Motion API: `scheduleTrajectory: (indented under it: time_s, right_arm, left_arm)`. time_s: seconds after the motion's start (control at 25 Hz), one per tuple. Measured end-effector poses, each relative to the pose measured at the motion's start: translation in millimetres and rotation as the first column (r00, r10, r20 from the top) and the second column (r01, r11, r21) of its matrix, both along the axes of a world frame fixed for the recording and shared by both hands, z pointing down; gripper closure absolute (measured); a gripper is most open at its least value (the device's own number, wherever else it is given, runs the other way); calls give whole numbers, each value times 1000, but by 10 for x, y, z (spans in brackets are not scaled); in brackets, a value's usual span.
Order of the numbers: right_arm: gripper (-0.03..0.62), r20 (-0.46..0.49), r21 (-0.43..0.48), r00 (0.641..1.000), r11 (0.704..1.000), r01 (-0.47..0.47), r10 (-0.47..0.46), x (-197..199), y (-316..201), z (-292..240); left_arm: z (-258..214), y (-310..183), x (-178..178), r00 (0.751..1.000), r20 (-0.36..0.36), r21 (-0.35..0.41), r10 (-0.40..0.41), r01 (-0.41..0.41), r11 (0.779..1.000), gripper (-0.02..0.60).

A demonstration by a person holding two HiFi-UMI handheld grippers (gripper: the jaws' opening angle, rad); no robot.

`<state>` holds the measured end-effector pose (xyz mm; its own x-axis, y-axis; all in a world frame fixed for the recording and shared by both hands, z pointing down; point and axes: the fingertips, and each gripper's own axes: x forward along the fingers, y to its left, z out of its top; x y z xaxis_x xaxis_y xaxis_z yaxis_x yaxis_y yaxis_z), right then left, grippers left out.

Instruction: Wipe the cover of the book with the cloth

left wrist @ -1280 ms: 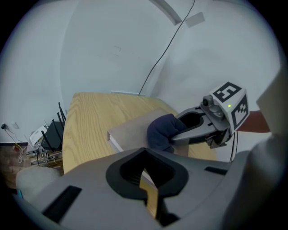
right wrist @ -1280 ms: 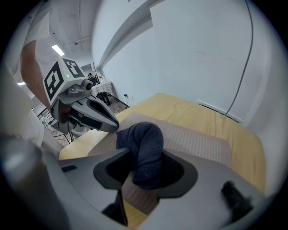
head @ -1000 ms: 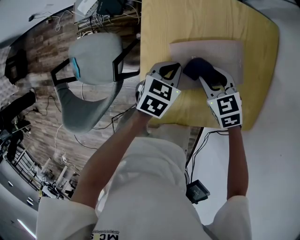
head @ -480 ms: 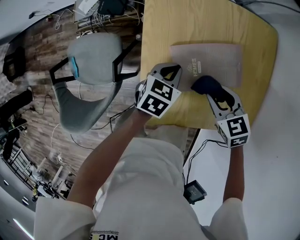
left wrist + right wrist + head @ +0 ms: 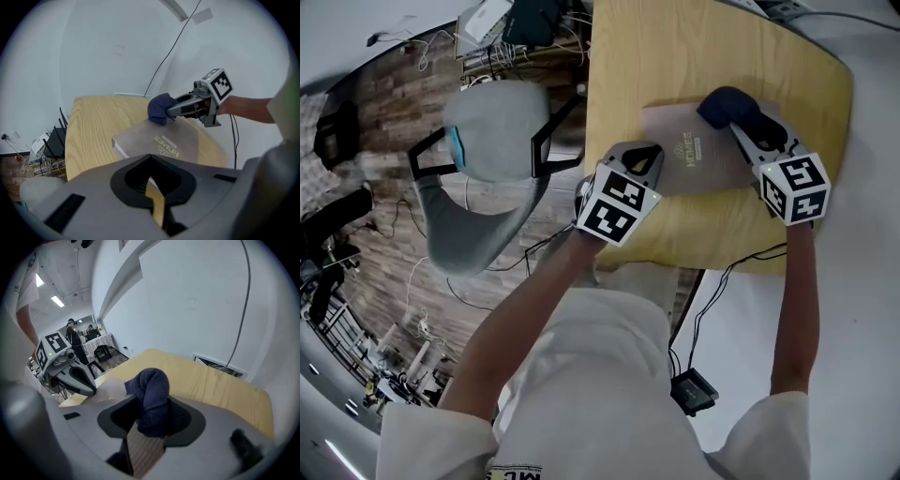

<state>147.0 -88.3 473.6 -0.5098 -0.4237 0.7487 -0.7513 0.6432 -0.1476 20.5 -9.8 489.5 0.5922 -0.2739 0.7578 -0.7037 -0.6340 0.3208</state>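
Your right gripper (image 5: pixel 748 127), jaws clamping the cloth (image 5: pixel 727 105), has swept the book (image 5: pixel 703 159) (lying on the desk (image 5: pixel 675 56)) from its 6 to its 12 o'clock edge, so one pass looks done; your left gripper (image 5: pixel 639 159) rests jaws-closed at its 9 o'clock edge.

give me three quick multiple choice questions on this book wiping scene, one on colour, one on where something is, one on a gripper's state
1. What colour is the bunched soft cloth?
A red
B white
C dark blue

2. Where on the flat grey-brown book does the cloth sit?
A at its middle
B at its far edge
C at its near edge

3. How is the right gripper?
A shut on the cloth
B open and empty
C shut on the book

Answers:
1 C: the cloth is dark blue in all three views.
2 B: the head view shows it at the book edge farthest from the person.
3 A: the right gripper view shows the cloth pinched between its jaws.
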Motion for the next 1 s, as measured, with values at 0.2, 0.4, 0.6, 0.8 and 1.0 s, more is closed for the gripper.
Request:
scheduleTrajectory:
  time_s: [0.2,0.4,0.6,0.8,1.0]
  right_arm:
    - [422,-67,9,998,1000,17,-17,37,-80,178]
    - [425,-74,12,997,1000,29,-28,41,88,207]
    - [428,-67,-14,997,999,44,-44,66,361,225]
    - [428,-77,-45,994,996,75,-78,84,684,225]
    - [428,-73,-80,994,994,78,-84,95,1039,224]
  left_arm:
    - [-3,11,8,999,34,11,19,-20,1000,572]
    - [11,14,6,999,40,2,-2,2,1000,572]
    - [17,-16,2,998,-3,-41,-70,70,997,572]
    - [16,-11,10,998,15,-29,-58,58,998,572]
    - [13,-15,11,999,30,-11,-43,43,999,574]
